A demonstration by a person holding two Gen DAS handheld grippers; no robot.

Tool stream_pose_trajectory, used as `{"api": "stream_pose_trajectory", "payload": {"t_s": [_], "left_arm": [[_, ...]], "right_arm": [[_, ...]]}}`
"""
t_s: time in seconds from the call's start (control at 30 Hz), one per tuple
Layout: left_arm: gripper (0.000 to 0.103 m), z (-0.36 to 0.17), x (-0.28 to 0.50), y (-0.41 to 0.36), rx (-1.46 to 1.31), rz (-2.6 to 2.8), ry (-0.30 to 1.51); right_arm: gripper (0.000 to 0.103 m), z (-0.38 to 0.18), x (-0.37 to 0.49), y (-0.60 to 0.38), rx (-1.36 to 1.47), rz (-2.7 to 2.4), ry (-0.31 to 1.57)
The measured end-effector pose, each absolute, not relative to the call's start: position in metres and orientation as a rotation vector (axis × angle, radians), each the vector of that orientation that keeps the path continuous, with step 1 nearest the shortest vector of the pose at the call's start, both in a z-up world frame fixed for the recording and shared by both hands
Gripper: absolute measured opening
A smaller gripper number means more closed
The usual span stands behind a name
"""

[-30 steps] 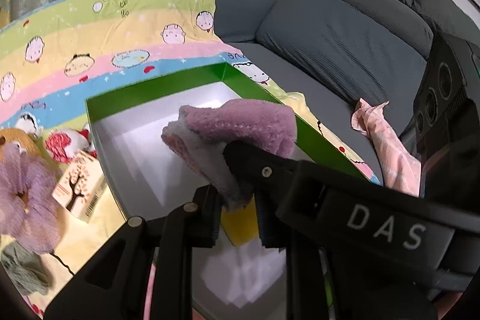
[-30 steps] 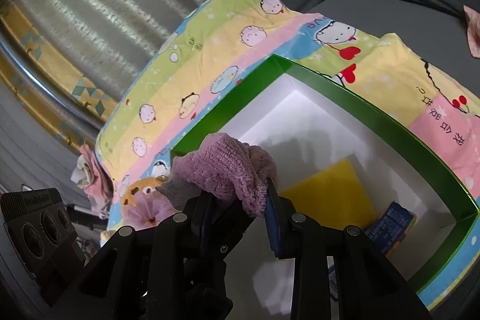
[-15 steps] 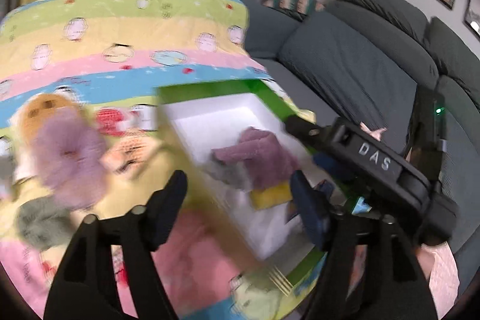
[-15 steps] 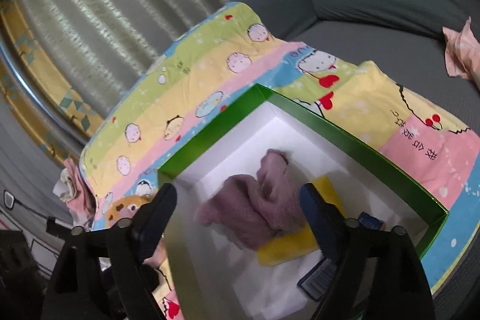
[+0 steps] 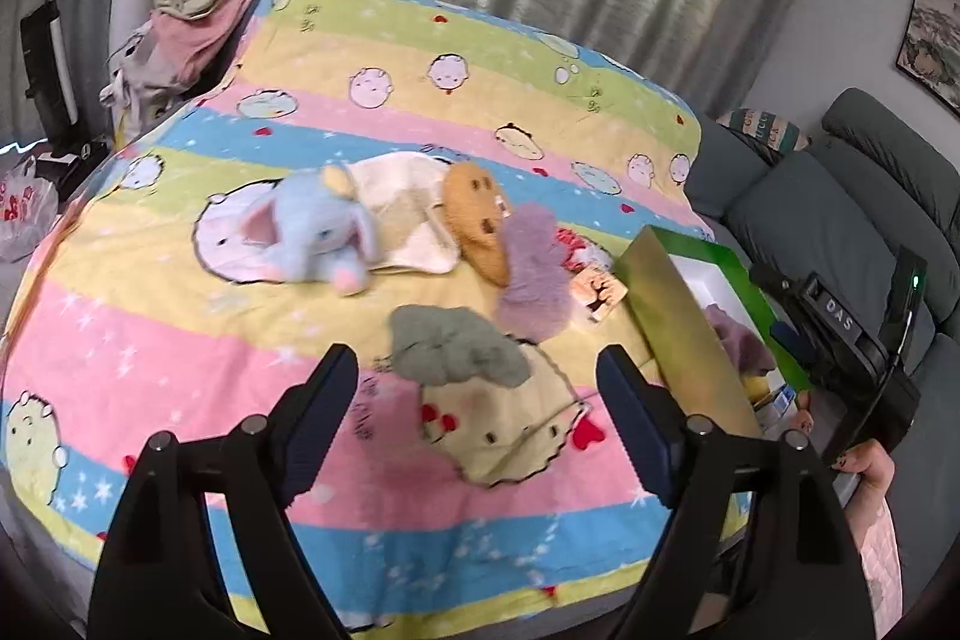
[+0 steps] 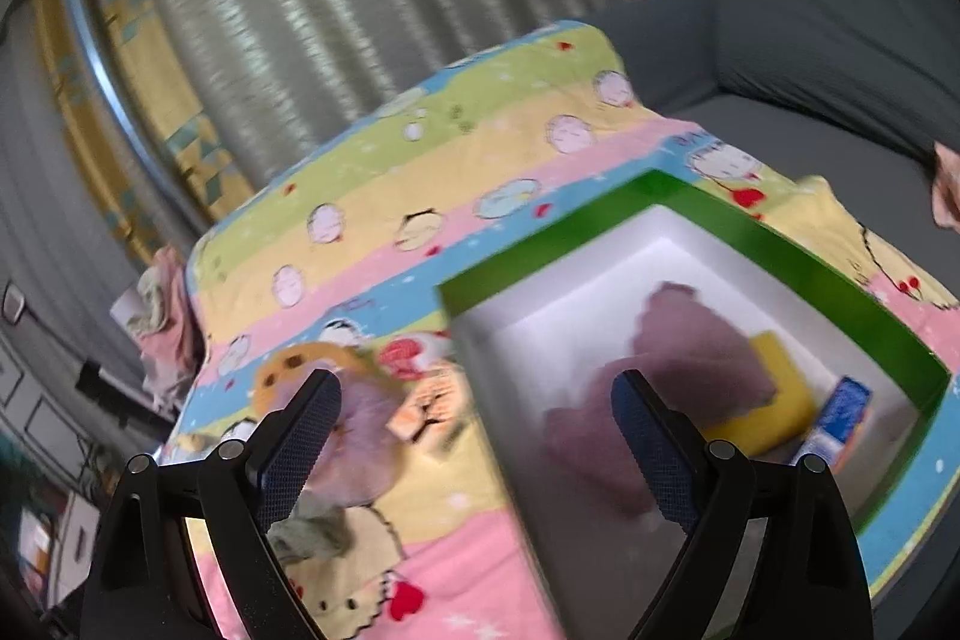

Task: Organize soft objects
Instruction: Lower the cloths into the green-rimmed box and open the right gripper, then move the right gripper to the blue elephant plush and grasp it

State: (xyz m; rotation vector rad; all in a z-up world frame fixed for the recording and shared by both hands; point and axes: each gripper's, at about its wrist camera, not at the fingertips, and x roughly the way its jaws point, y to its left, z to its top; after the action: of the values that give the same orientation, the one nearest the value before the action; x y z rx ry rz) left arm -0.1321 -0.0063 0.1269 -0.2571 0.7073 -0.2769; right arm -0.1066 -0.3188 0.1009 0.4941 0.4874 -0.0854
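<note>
Both grippers had just let go and stood empty. The left gripper (image 5: 477,388) had its jaws spread wide after just opening, nothing between them, and hung above the striped cartoon blanket (image 5: 372,58) with the grey-green fluffy cloth (image 5: 456,346) lying loose on the blanket beyond its fingertips, untouched. Further back lay the purple fluffy scrunchie (image 5: 534,274), the cookie-shaped plush (image 5: 477,220) and the blue elephant plush (image 5: 318,232), the elephant resting on a cream cloth (image 5: 408,214). The right gripper (image 6: 477,424) was also released, jaws wide after just opening, hovering over the near wall of the green box (image 6: 774,244). The purple towel (image 6: 678,376) lay inside that box, blurred, partly on top of a yellow sponge (image 6: 780,400), with a small blue-and-white packet (image 6: 840,412) beside it. Neither set of pads touched anything.
</note>
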Motion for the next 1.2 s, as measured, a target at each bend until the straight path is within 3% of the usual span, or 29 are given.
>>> {"api": "stream_pose_trajectory", "payload": {"t_s": [0.37, 0.87, 1.2], "left_arm": [[0.081, 0.105, -0.119, 0.025, -0.313, -0.284, 0.732], [0.081, 0.051, -0.066, 0.05, -0.497, -0.307, 0.804], [0.081, 0.03, -0.061, 0.059, -0.408, -0.093, 0.922]], "right_arm": [[0.093, 0.103, -0.095, -0.247, 0.453, 0.155, 0.513], [0.093, 0.08, -0.059, -0.229, 0.555, 0.163, 0.603], [0.093, 0.056, -0.034, -0.181, 0.477, 0.163, 0.755]]}}
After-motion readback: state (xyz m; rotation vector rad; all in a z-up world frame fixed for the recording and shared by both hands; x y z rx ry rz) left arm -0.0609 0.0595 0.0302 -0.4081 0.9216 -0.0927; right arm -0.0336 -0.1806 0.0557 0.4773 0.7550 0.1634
